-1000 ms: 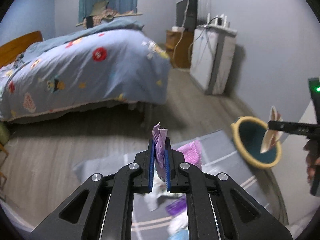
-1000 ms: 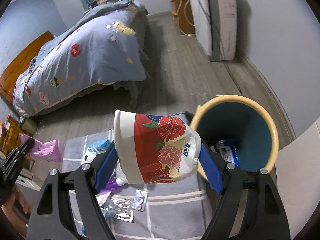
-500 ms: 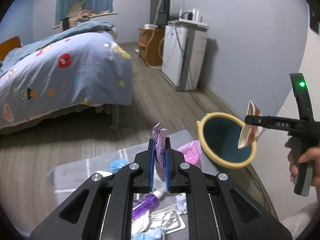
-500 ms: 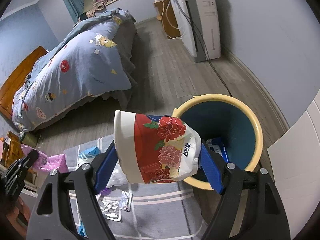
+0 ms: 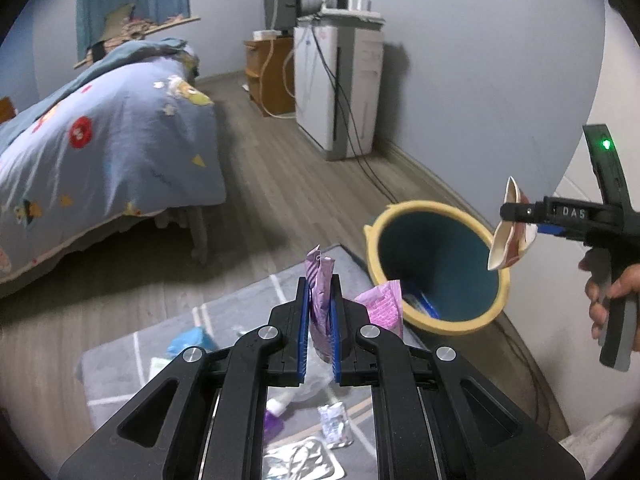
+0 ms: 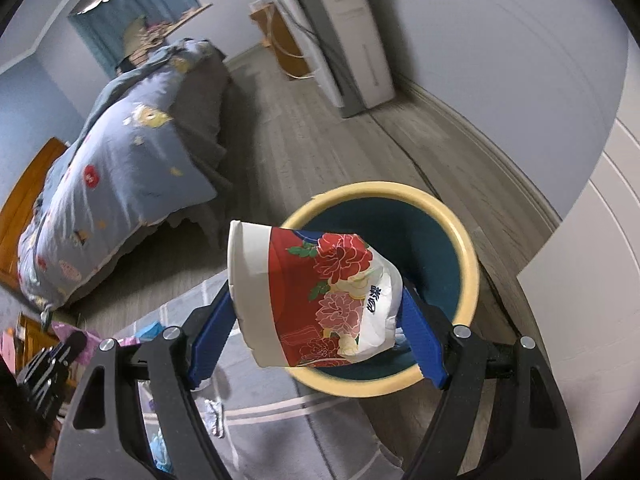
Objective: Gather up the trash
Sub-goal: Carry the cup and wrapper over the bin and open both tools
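Observation:
My left gripper (image 5: 320,304) is shut on a purple wrapper (image 5: 320,300), held above the grey rug (image 5: 120,360). A pink wrapper (image 5: 384,304) hangs beside it. My right gripper (image 6: 316,308) is shut on a crushed paper cup (image 6: 316,292) with red flowers, held over the near rim of the yellow-rimmed teal bin (image 6: 468,248). The bin (image 5: 472,326) holds a blue packet. In the left wrist view the right gripper (image 5: 516,220) holds the cup (image 5: 508,236) over the bin's right rim.
Loose trash lies on the rug: a foil blister pack (image 5: 300,460), a small sachet (image 5: 334,424), a purple bottle (image 5: 274,416), a blue wrapper (image 5: 192,340). A bed (image 5: 100,152) stands left, a white appliance (image 5: 340,88) with cables by the wall.
Both grippers have moved toward the bin. The cup is now over the bin's opening, and the bin looms larger in both views.

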The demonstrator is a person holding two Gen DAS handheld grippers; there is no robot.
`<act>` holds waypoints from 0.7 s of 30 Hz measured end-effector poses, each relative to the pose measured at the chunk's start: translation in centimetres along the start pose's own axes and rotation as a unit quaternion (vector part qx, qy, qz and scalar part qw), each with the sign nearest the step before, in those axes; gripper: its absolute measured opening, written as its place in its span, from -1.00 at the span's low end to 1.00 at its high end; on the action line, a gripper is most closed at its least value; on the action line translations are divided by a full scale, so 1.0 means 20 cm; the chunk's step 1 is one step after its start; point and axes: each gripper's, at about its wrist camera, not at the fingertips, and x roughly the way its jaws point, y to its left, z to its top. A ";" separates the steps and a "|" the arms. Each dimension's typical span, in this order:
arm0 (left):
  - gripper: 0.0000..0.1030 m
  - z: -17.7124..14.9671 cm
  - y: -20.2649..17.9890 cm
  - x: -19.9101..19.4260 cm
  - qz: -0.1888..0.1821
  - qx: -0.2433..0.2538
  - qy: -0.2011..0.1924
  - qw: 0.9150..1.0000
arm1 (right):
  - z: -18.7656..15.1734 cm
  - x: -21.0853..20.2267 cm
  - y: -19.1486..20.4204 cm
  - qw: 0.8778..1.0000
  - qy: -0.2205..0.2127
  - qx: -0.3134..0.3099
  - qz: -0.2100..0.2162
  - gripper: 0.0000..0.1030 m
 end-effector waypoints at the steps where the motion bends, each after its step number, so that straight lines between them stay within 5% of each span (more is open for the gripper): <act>1: -0.81 0.01 -0.03 0.03 -0.002 0.006 0.004 1.000 | 0.01 0.01 -0.02 1.000 0.002 0.004 -0.003 0.49; 15: -0.81 0.11 -0.36 0.43 -0.025 0.080 0.047 0.995 | 0.02 0.20 -0.07 0.999 0.019 -0.004 -0.045 0.49; 21: -0.81 0.13 -0.41 0.63 -0.053 0.036 0.078 0.995 | 0.03 0.23 -0.13 0.999 0.015 0.014 -0.049 0.49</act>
